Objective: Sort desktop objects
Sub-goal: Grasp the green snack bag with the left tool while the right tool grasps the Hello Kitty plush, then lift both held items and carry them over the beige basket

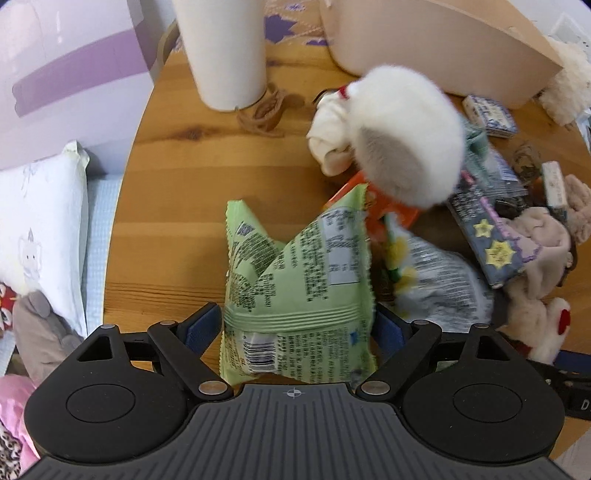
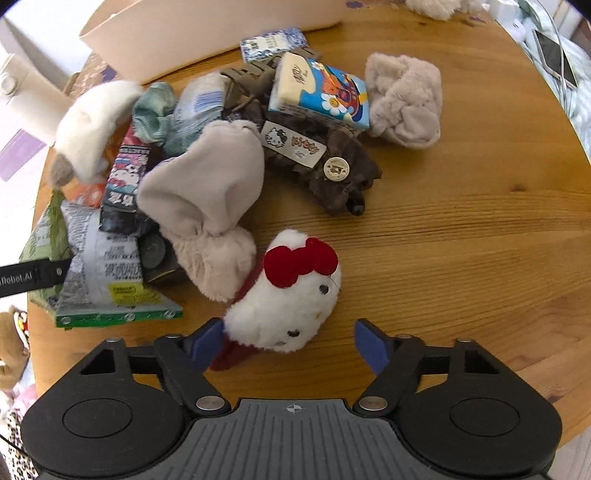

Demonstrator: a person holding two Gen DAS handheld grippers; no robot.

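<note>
On the round wooden table (image 2: 461, 221) lies a heap of small things waiting to be sorted. The left gripper (image 1: 297, 328) points steeply down with a green snack packet (image 1: 295, 284) standing between its blue pads; both pads sit right against the packet's sides, so it looks clamped on the packet. Just beyond it lies a silvery packet (image 1: 443, 280), an orange wrapper (image 1: 391, 206) and a dark packet with yellow stars (image 1: 491, 236). A white fluffy toy (image 1: 402, 136) rests on top of that clutter, blurred. Further back stand a white paper roll (image 1: 225, 51) and a beige box (image 1: 443, 44).

The right gripper (image 2: 291, 341) also points down, its jaws standing apart. A white plush cat with a red bow (image 2: 291, 295) lies between them: the left pad (image 2: 207, 343) touches or nearly touches the toy's side, while the right pad (image 2: 369, 347) is clear of it, bare wood showing in the gap. So the toy is not gripped.

Behind the cat sits a beige plush (image 2: 207, 192), a dark brown plush with a cat label (image 2: 325, 166), a colourful tissue pack (image 2: 321, 92) and another beige fluffy bundle (image 2: 406, 103) off by itself. A blue-and-white small pack (image 2: 273, 42) lies near the box (image 2: 207, 26).
</note>
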